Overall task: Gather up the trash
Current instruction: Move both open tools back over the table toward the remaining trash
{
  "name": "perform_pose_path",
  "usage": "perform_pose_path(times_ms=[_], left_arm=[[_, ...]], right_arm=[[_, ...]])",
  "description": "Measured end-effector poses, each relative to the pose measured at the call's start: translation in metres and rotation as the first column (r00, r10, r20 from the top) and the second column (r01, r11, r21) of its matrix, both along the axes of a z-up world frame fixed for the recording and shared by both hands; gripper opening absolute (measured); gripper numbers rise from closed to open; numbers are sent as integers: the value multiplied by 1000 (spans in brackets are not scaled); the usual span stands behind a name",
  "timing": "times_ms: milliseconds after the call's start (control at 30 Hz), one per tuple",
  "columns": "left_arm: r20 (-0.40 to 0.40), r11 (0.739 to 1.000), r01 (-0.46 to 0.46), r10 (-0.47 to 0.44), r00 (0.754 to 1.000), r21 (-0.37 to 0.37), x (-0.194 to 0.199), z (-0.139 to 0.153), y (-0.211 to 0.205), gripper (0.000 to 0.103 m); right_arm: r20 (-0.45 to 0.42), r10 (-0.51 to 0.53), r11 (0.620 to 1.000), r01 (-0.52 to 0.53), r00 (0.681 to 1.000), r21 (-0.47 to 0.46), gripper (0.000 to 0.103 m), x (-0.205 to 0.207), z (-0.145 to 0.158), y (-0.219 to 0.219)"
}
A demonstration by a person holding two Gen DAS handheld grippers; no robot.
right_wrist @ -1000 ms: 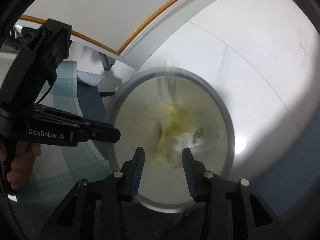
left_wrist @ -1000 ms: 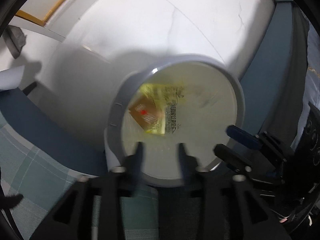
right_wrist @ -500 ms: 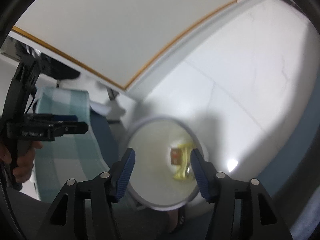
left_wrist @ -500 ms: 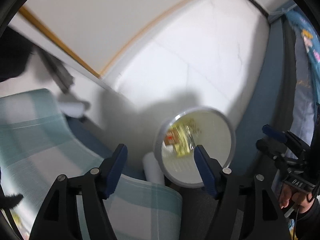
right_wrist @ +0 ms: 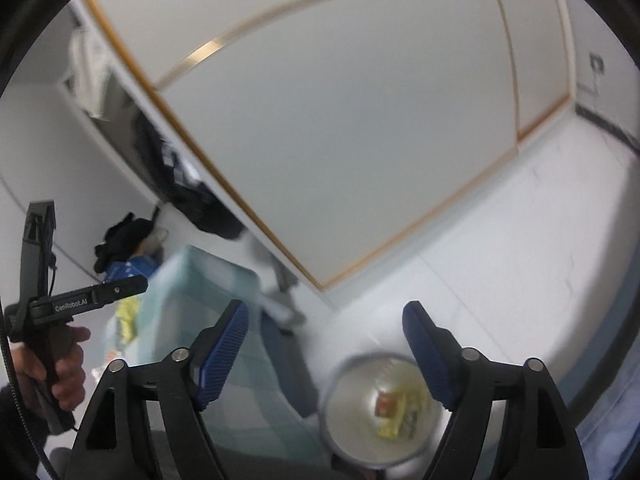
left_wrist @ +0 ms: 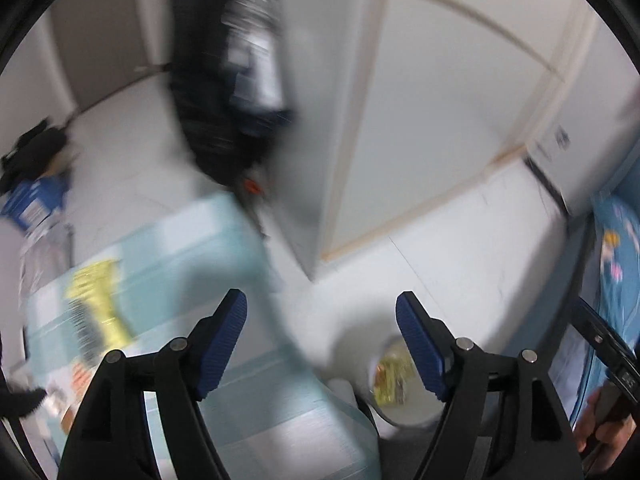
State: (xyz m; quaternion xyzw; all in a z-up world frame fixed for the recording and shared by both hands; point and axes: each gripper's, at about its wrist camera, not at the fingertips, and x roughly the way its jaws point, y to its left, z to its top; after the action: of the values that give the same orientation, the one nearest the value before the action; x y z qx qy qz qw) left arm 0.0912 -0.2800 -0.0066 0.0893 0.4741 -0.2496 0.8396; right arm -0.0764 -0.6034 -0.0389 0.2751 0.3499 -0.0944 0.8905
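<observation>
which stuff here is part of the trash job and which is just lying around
Job: round bin; wrappers inside it; yellow wrapper on the checked cloth; left gripper and right gripper, both open and empty.
Lying about: dark clothes; blue box.

Each tool is a black plastic frame of angular struts with triangular cut-outs, joined by round silver screws. The left tool ends in two fingers faced with ribbed dark-blue pads. The right tool is built the same, its blue pads grooved crosswise. Seen from the right, the left tool's black body carries white "GenRobot.AI" lettering along its side and a thin black cable at its far end. A dark sleeve covers the left wrist.
</observation>
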Motion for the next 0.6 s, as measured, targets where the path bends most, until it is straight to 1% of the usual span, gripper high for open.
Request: perform_pose_path(times_ms=[67,100,200,233,267,300,333,400,533,600], left_arm=[[54,998,-60,61,997,-14,1,16,28,74],[75,996,-83,85,994,-22,0,22,43,74],[132,987,-149,156,979,-61,-8,44,85,75],[144,982,-174,184,972,-78,-11,51,99,77],[154,975,-199,212,965,-95,-13,60,112,80],[164,969,-221,237,957,-112,-17,65,118,81],[175,963,-241,259,950,-120,-15,67,120,82],[197,944,-294,320,927,-151,-20,74,145,82],[229,914,-357,395,890,-190,-29,83,183,84],[244,905,-372,415,876,-203,-33,83,195,85]], right_arm=[[56,25,999,-23,998,-36,88,2,26,18],[75,33,998,-30,997,-50,90,3,33,26],[149,89,993,-76,985,-92,92,9,61,58],[172,116,990,-99,978,-103,92,12,70,71],[185,134,987,-114,973,-114,92,16,75,80],[200,159,982,-134,967,-129,93,19,82,93],[209,175,979,-148,962,-141,93,23,86,102],[219,202,970,-163,955,-182,96,33,96,127],[247,289,946,-236,925,-223,97,42,111,167],[255,327,934,-270,910,-235,99,48,115,186]])
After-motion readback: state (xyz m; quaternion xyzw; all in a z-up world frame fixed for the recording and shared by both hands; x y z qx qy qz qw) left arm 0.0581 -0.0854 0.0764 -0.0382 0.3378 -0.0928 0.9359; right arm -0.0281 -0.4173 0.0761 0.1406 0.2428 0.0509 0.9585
